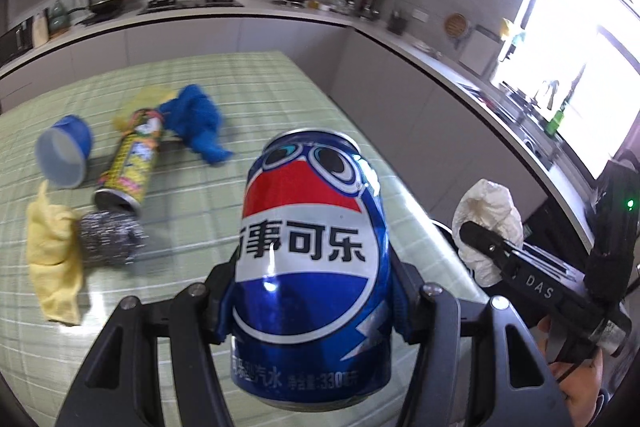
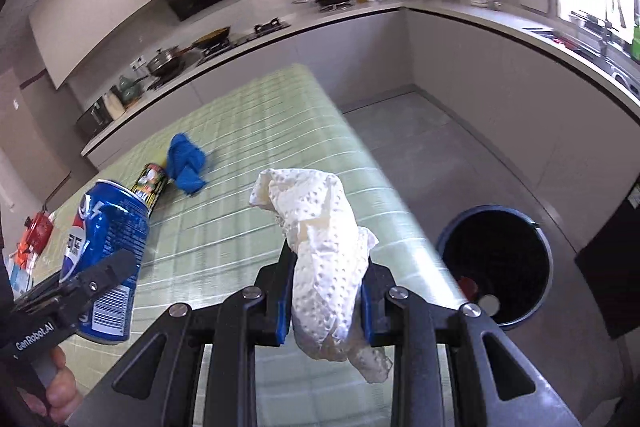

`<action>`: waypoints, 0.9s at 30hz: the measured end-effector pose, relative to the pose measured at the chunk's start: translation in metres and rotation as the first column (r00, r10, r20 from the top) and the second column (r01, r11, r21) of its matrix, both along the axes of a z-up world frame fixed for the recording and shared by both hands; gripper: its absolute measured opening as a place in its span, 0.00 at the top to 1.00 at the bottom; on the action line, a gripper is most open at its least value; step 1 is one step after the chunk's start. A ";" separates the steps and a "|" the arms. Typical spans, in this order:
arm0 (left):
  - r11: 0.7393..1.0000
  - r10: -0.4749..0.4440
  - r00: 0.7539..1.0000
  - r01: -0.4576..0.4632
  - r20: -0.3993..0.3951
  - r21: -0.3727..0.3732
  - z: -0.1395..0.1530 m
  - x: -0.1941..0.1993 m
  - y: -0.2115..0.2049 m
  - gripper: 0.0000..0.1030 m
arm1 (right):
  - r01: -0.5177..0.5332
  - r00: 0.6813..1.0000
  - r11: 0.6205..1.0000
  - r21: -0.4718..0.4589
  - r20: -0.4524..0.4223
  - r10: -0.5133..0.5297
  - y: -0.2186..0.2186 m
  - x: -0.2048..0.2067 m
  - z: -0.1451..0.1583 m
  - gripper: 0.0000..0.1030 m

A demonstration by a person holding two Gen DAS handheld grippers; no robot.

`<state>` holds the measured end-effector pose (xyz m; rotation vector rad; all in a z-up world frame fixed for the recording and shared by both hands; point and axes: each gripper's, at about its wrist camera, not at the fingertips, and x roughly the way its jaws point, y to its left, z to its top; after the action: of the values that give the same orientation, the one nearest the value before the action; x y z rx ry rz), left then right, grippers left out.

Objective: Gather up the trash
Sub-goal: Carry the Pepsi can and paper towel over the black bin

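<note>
**Both grippers loaded, bin off to the right: mind the drop**

Your left gripper is part open, pads clamped on the flanks of the blue cola can, can upright and clear of the worktop. Your right gripper is squeezed to its narrowest on a crumpled paper towel, wad sticking out above and below the pads.

- Bin sits on the floor, right of the worktop's near corner, mouth open, something red already inside.
- Can is smooth and gripped low; a quick tilt may let it slide out short of the bin.
- Towel is light and may drift past the rim, or snag on a pad if you open slowly.
- Grippers ride close together; crowd them over the bin and they may knock.
- Yellow tube can, blue cloth, blue cup, steel scourer and yellow cloth lie on the far left worktop. Cloths and scourer may not be trash; judge before grabbing.
</note>
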<state>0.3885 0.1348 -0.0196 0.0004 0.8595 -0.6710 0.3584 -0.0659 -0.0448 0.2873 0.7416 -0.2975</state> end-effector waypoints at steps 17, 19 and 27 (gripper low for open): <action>1.000 -0.013 0.999 0.013 -0.039 0.018 -0.013 -0.039 -0.188 0.41 | 0.003 1.000 1.000 0.018 -0.016 -0.003 -0.202 -0.040 0.003 0.72; 0.999 -0.024 0.998 0.025 -0.058 0.023 -0.019 -0.043 -0.214 0.41 | 0.008 0.999 1.000 0.025 -0.032 -0.007 -0.223 -0.042 -0.002 0.72; 0.993 -0.047 0.990 0.062 -0.136 0.102 -0.061 -0.049 -0.285 0.41 | 0.030 0.991 0.995 0.094 -0.136 -0.018 -0.291 -0.042 -0.058 0.72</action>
<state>0.3399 -0.1498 -0.0802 0.0755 1.0267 -0.6816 0.3161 -0.3570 -0.1023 0.3701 0.8876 -0.3067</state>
